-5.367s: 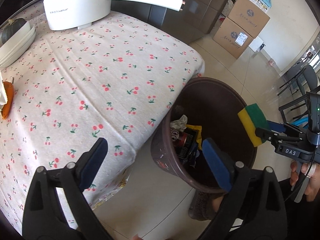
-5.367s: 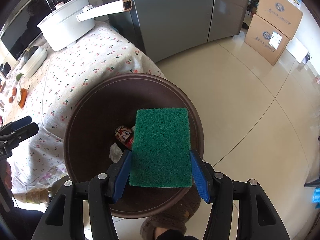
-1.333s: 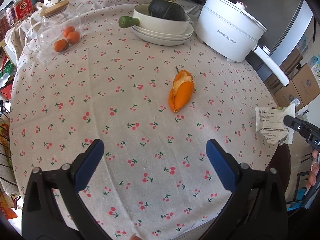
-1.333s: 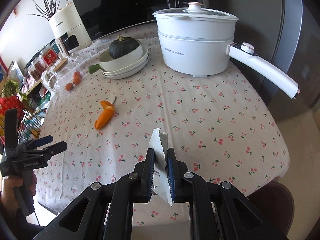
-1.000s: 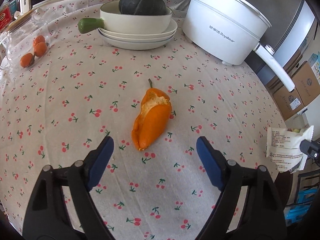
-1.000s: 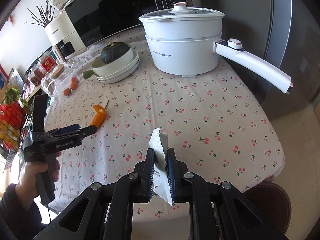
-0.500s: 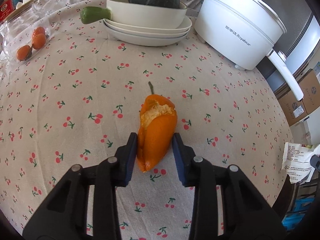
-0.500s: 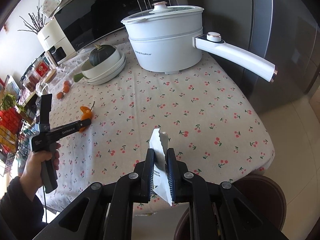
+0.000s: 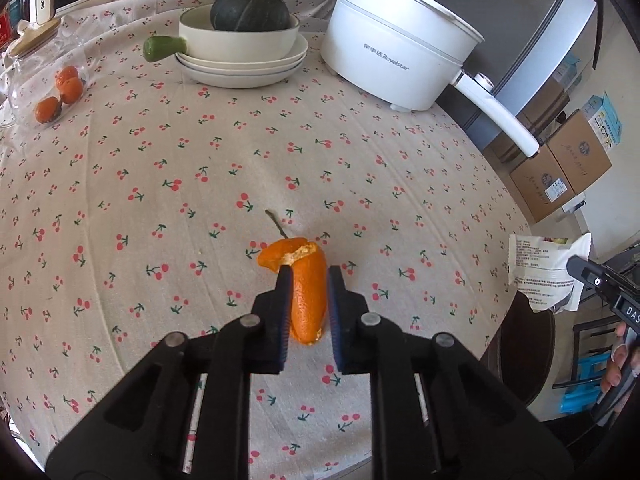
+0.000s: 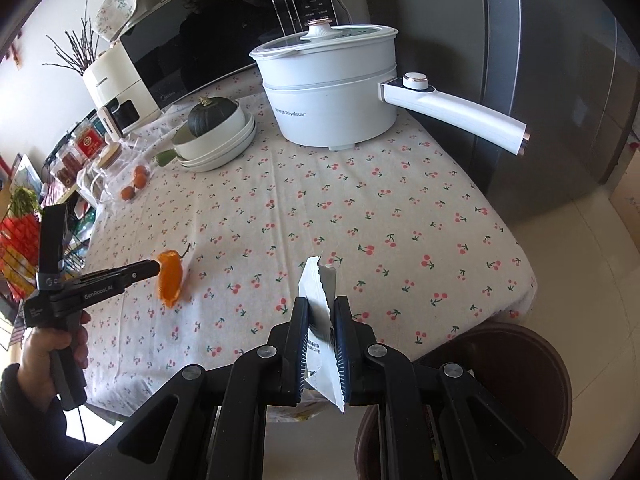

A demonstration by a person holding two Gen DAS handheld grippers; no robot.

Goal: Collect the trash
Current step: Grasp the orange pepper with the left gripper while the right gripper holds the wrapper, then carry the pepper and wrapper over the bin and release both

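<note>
Left tongs clamped on the curled orange peel, peel's long axis running along the fingers, lifted just off the cherry-print worktop. Right tongs grip the torn white snack wrapper upright at the worktop's edge. The dark brown round bin sits just below-right, nearer the right tongs, so that drop likely comes first.
</note>
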